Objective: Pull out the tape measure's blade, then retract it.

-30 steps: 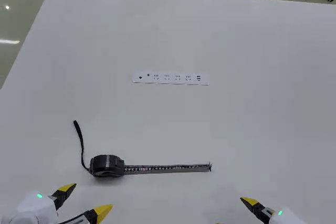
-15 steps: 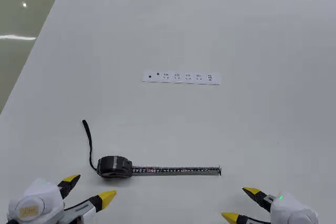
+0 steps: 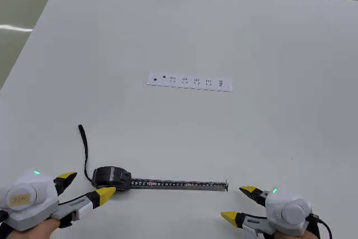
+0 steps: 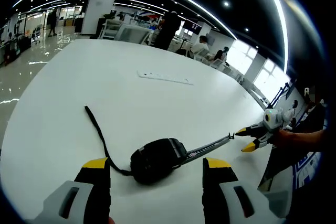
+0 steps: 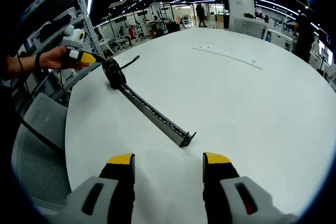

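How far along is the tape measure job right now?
Done: the blade lies pulled out of the case along the table. In hand: nothing gripped; the left gripper is open close to the case, the right gripper open just short of the blade's hook end. Left: retracting the blade.

The white table [image 3: 279, 54] bears a power strip [image 3: 189, 81] and a tape measure [image 3: 112, 177], blade [image 3: 179, 184] out.

Nothing is legible; the markings on the tape measure's blade [image 3: 179, 184] are too small.
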A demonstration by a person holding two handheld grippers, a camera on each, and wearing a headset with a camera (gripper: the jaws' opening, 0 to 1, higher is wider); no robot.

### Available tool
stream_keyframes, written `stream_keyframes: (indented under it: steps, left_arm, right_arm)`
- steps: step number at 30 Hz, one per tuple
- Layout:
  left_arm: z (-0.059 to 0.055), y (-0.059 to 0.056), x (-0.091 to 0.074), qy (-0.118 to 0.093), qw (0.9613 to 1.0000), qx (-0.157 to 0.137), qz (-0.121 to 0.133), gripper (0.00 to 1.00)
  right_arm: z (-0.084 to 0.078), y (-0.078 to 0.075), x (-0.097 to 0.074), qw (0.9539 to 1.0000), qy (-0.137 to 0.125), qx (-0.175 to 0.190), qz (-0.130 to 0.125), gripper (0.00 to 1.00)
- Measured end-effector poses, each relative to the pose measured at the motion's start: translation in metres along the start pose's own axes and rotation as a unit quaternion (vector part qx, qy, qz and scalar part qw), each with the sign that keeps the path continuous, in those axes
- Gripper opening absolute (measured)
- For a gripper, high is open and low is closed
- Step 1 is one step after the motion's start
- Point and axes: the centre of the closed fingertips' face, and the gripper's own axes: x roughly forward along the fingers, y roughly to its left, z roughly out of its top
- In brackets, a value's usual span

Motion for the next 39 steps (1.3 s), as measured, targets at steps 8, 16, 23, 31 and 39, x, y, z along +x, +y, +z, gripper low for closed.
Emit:
stream_keyframes:
  steps: [8, 16, 23, 31, 39]
  left_arm:
    - [0.006, -0.001, 0.007, 0.015, 0.9999, -0.008, -0.002, 0.68]
    - [0.015, -0.008, 0.014, 0.018, 0.9998, -0.004, -0.008, 0.68]
    - [0.016, -0.006, 0.020, 0.031, 0.9995, -0.008, -0.006, 0.68]
    - [0.010, -0.009, 0.029, 0.054, 0.9984, -0.018, -0.004, 0.68]
    - [0.010, -0.010, 0.032, 0.058, 0.9981, -0.018, -0.007, 0.68]
  right_arm:
    - [0.015, -0.009, 0.021, 0.9986, 0.019, -0.039, 0.031, 0.49]
    - [0.032, -0.023, 0.028, 0.9976, 0.016, -0.048, 0.047, 0.42]
    - [0.035, -0.027, 0.035, 0.9941, 0.036, -0.067, 0.078, 0.34]
    - [0.026, -0.026, 0.042, 0.9890, 0.064, -0.089, 0.100, 0.26]
    - [0.024, -0.026, 0.046, 0.9855, 0.072, -0.097, 0.119, 0.24]
